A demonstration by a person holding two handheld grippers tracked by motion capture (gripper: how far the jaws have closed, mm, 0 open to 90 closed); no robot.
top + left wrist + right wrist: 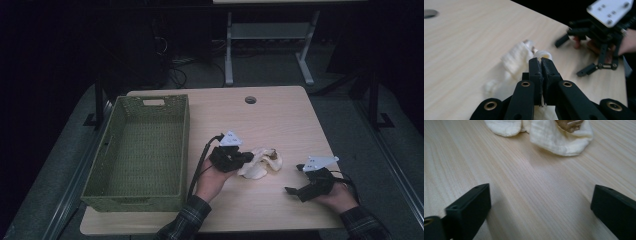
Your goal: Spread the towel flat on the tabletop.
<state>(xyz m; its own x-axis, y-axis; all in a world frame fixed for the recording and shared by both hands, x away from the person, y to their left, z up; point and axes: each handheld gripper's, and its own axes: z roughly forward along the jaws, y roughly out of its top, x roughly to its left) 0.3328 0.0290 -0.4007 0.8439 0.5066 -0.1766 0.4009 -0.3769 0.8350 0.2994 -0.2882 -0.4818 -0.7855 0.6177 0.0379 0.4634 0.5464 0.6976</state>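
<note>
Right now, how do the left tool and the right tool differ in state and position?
The left tool is shut on the cream cloth; the right tool stands open with nothing between its jaws. The left tool is at the cloth's edge; the right tool sits apart from it, toward the table's right side. Both are black and hand-held.

On the pale wooden tabletop (280, 115) your left gripper (239, 159) has its jaws at the edge of the crumpled cream cloth (261, 163). Your right gripper (300, 192) rests well apart, near the right edge. The empty green woven basket (120, 150) sits at the left.
</note>
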